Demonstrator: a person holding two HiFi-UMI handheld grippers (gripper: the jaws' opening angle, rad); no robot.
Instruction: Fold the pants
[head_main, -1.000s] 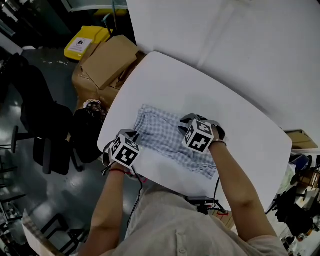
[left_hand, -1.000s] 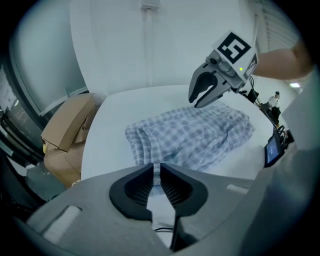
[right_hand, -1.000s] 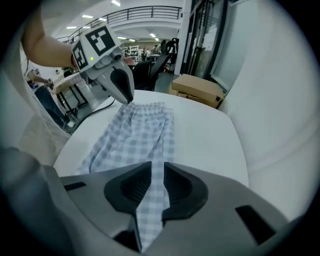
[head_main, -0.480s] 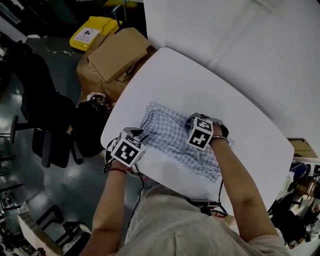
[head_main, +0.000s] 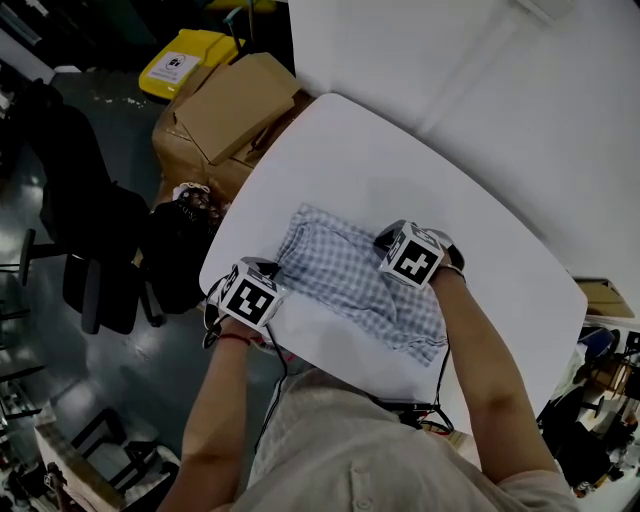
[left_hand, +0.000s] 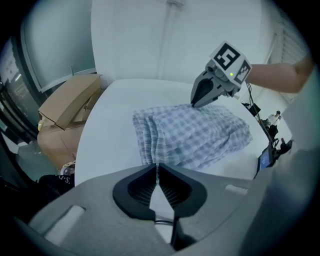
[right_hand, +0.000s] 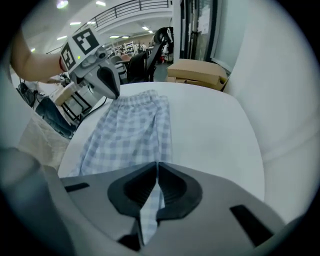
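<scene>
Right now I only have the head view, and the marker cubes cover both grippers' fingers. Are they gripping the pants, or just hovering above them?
Observer: In the right gripper view, the right gripper has just closed. Its fingers meet on the plaid pants, and cloth shows between them.
Operator: And the left one?
Observer: The left gripper has also just closed. Its fingers meet right at the gathered waistband edge and appear to be pinching it.
Operator: Is any part of the pants raised yet?
Observer: No. In both gripper views they lie on the white table.
</scene>
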